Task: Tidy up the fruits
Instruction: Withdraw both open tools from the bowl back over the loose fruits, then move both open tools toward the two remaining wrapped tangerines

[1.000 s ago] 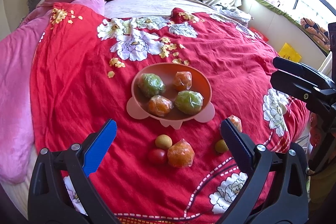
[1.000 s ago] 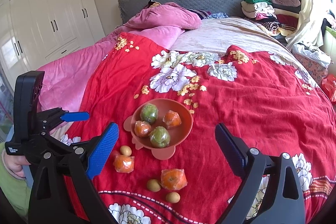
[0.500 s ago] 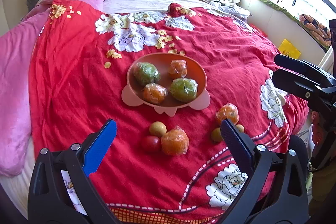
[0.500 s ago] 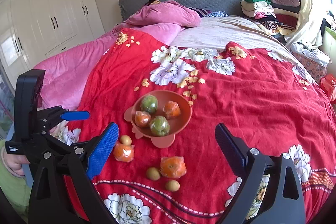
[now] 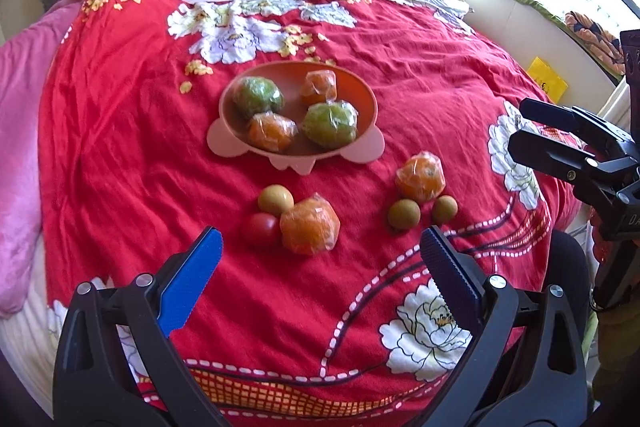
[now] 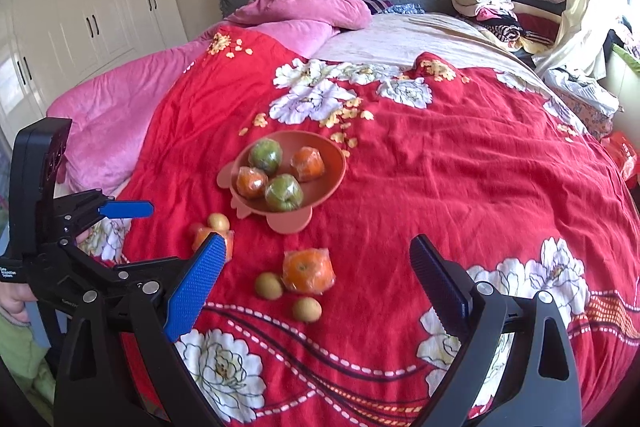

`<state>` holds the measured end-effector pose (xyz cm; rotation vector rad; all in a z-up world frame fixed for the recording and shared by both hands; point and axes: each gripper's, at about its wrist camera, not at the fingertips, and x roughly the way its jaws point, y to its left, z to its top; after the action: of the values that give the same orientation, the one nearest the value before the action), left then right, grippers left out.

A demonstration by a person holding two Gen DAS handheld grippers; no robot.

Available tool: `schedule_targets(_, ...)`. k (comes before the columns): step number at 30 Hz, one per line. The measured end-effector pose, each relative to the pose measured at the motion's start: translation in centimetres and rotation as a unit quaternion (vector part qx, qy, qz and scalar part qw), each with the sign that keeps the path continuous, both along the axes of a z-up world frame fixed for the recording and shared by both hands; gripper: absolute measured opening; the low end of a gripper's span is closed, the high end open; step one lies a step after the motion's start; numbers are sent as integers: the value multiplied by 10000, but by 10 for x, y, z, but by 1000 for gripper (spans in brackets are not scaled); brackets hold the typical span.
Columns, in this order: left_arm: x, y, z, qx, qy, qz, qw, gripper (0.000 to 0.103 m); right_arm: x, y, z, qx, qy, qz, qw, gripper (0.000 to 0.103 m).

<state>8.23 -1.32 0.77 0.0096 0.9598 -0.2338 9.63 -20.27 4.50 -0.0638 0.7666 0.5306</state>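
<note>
A pink bowl [image 5: 362, 95] on the red bedspread holds two wrapped green fruits and two wrapped oranges; it also shows in the right wrist view [image 6: 336, 163]. In front of it lie a wrapped orange [image 5: 310, 231], a red fruit [image 5: 260, 229], a yellow fruit [image 5: 275, 199], a second wrapped orange [image 5: 420, 177] and two small brown fruits [image 5: 404, 214]. My left gripper [image 5: 320, 247] is open and empty, just short of the first orange. My right gripper [image 6: 316, 259] is open and empty above the second orange [image 6: 308, 271].
The red floral bedspread [image 5: 400, 39] covers the bed. A pink quilt [image 6: 120, 107] lies at the left, folded clothes [image 6: 500, 7] at the back right. The right gripper shows at the right edge of the left wrist view [image 5: 568, 147].
Both grippers have drawn back and up from the bowl. The fruits now sit higher and farther in both views. Both grippers stay open.
</note>
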Motion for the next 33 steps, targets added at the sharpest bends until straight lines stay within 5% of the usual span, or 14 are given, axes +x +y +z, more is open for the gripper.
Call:
schedule_targets(7,-8,-5,-15,-80,144,-29,9999,91,-8,-5,-14,-53,68,-26,10000,93)
schedule_targets(23,1,-7,-34,-243,372,-115,9989,53,-8,-2,-35,-54,343,8,9994,93)
schedule_targets(33,15,1,-45,-316,413,79,9986,53,-3,1,-46,-140,478,64,9987,87)
